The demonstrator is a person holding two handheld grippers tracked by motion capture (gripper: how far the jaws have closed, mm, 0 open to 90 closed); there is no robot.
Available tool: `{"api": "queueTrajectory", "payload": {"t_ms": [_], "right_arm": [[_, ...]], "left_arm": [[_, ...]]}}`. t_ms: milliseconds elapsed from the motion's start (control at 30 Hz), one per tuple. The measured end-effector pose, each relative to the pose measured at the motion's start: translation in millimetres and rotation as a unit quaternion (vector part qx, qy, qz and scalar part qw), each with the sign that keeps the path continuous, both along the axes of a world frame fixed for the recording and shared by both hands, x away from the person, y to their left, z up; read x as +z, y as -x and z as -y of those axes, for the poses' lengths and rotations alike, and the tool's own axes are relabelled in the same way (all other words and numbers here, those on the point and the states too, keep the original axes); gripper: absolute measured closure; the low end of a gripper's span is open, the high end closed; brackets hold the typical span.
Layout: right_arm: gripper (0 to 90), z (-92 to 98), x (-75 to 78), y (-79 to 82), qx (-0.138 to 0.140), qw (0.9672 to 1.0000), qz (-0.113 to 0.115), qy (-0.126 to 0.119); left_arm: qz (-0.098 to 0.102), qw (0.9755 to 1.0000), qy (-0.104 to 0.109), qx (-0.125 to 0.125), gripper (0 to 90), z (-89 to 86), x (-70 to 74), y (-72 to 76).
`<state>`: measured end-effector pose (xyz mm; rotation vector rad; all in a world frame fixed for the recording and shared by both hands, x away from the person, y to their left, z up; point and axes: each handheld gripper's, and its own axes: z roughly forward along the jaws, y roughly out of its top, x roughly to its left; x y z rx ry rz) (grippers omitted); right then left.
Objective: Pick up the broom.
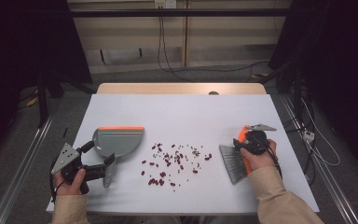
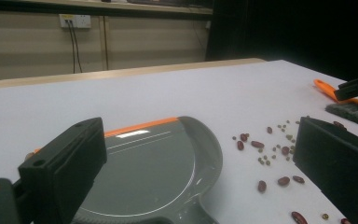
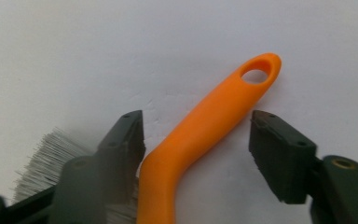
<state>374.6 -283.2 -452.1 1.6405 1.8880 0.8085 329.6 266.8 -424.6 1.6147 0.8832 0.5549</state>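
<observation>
Two tools; right tool [image 3: 196,140] astride one brush [image 3: 205,135]; one dustpan [image 1: 117,141].

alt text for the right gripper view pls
An orange brush handle lies on a white table between the right gripper's two open black jaws, not yet clamped. Grey bristles fan out at lower left.

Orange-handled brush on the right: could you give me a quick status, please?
Right gripper open, jaws astride orange-handled brush, not yet clamped. Left gripper open, behind grey dustpan. Scattered red beans between; nothing in the way.
</observation>
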Motion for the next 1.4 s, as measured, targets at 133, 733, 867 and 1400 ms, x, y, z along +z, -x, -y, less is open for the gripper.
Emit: {"api": "queueTrajectory", "payload": {"t_ms": [133, 733, 867, 1400], "right_arm": [[42.1, -1.8, -1.8, -3.9, 0.004, 0.9997, -0.024, 0.0], [68.2, -11.1, 7.5, -19.0, 0.042, 0.9947, -0.094, -0.005], [66.2, -13.5, 7.3, -17.8, 0.042, 0.9946, -0.094, 0.003], [68.7, -10.7, 3.2, -19.8, 0.022, 0.994, -0.104, -0.028]], "left_arm": [[0.0, 1.0, -0.001, -0.004, 2.5, 0.8, 0.1, -0.3], [0.001, 1.0, 0.002, -0.005, 2.5, 2.1, 0.4, -1.1], [0.001, 1.0, 0.003, -0.004, 2.5, 1.9, 0.4, -0.8], [0.004, 1.0, -0.005, -0.004, 2.6, 2.3, 1.9, 0.5]]}}
